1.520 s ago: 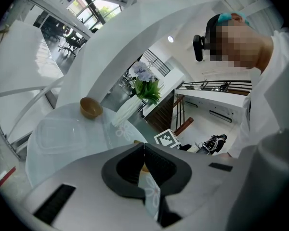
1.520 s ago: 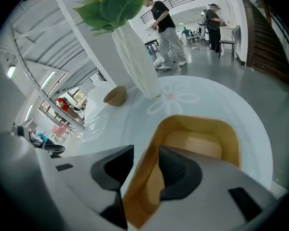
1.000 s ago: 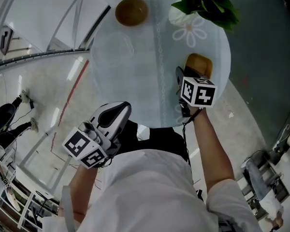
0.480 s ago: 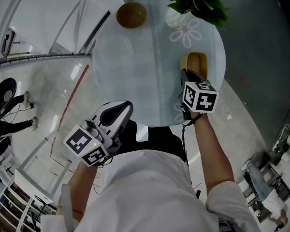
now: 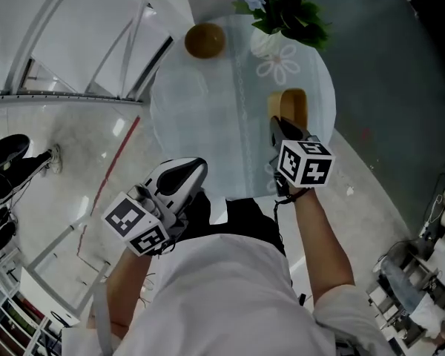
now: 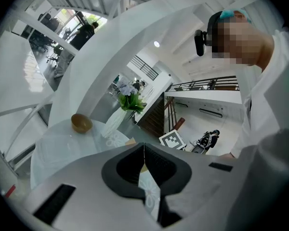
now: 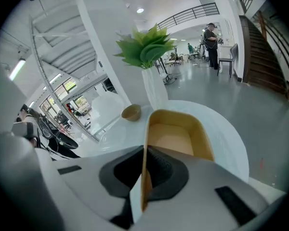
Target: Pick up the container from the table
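The tan rectangular container (image 5: 291, 106) is held over the right side of the round glass table (image 5: 208, 117). My right gripper (image 5: 277, 127) grips the container's (image 7: 176, 138) left wall edge-on. The right gripper's (image 7: 144, 177) jaws are closing the last bit, and the pads press the thin wall from both sides. My left gripper (image 5: 195, 167) hovers by the table's near edge, close to the person's body. In the left gripper view the left gripper (image 6: 144, 160) is shut with nothing between its jaws.
A brown bowl (image 5: 205, 40) sits at the table's far left. A white vase with green leaves and pale flowers (image 5: 282, 13) stands at the far right. Flower prints mark the glass. White railings and floor lie to the left, dark floor to the right.
The right gripper has shut on the container's wall and lifted it off the table. Both hands have risen, and the table looks smaller and farther away.
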`<act>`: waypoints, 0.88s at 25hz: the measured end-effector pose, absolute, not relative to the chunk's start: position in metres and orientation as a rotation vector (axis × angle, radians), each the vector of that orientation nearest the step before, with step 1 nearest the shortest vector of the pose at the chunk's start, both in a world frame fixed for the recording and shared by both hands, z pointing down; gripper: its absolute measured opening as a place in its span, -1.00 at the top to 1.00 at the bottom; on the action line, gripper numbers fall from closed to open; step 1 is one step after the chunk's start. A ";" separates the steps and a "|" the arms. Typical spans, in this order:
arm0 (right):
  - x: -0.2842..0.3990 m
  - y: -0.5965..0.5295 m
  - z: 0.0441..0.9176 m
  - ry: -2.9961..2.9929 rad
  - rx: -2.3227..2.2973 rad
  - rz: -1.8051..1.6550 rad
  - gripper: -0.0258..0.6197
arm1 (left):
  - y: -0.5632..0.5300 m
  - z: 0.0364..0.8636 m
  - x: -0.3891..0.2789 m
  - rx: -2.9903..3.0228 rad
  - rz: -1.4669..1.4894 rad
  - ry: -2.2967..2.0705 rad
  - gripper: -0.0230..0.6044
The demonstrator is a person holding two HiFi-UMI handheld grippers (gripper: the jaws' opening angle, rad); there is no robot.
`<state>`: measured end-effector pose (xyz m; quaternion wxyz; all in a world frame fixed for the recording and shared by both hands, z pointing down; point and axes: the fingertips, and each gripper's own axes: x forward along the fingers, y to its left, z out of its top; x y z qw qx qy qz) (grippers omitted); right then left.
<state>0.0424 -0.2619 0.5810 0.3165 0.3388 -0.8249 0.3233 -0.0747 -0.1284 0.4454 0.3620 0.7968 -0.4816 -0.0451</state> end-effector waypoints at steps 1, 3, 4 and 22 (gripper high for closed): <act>0.041 -0.260 0.575 -2.185 0.891 0.852 0.84 | -0.128 0.442 -0.075 2.061 -0.118 -1.241 0.86; 0.040 -0.257 0.564 -2.207 0.891 0.849 0.84 | -0.127 0.434 -0.075 2.080 -0.124 -1.246 0.86; 0.039 -0.256 0.558 -2.218 0.892 0.846 0.84 | -0.127 0.430 -0.076 2.090 -0.127 -1.248 0.86; 0.018 -0.228 0.446 -2.446 0.915 0.807 0.84 | -0.113 0.365 -0.085 2.250 -0.155 -1.267 0.86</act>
